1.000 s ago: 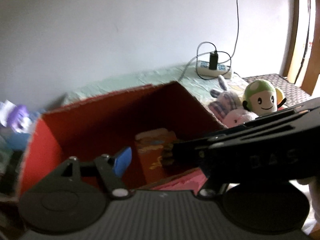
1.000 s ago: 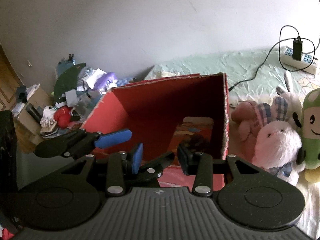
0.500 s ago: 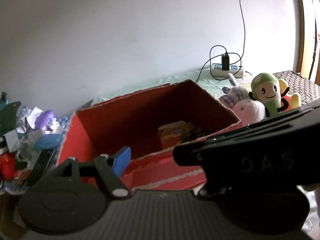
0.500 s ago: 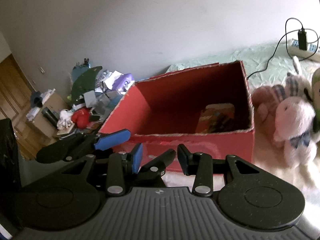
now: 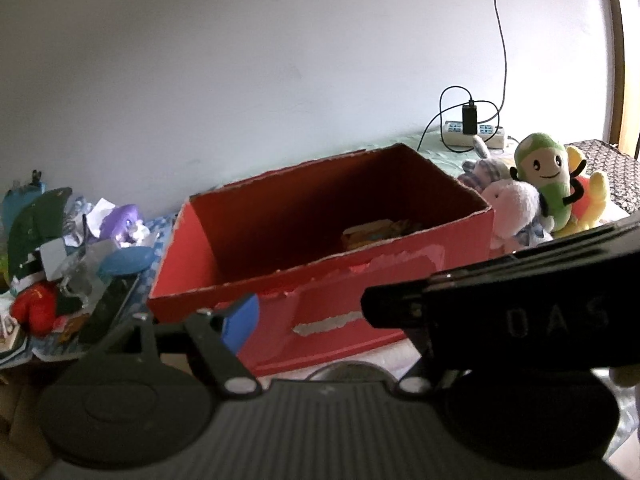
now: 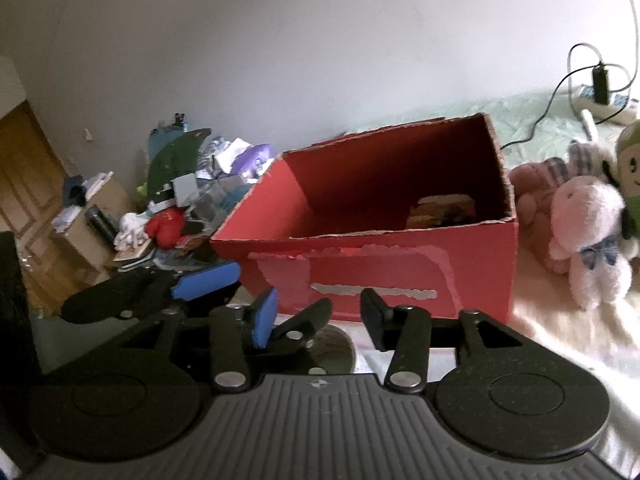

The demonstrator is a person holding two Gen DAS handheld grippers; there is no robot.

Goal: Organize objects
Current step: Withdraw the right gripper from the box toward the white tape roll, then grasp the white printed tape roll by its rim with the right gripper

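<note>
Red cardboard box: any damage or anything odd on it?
Yes. The red cardboard box has ragged, torn top edges, and its front face shows pale patches where the red surface has peeled away. It stands upright and open, with a yellowish printed item lying inside at the right end.

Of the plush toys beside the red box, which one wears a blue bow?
The pale pink bunny nearest the camera; the checked bow sits at its neck. The darker pink plush behind it and the green smiling toy show none.

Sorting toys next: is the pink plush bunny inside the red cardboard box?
No, the pink plush bunny sits outside the red cardboard box.
</note>
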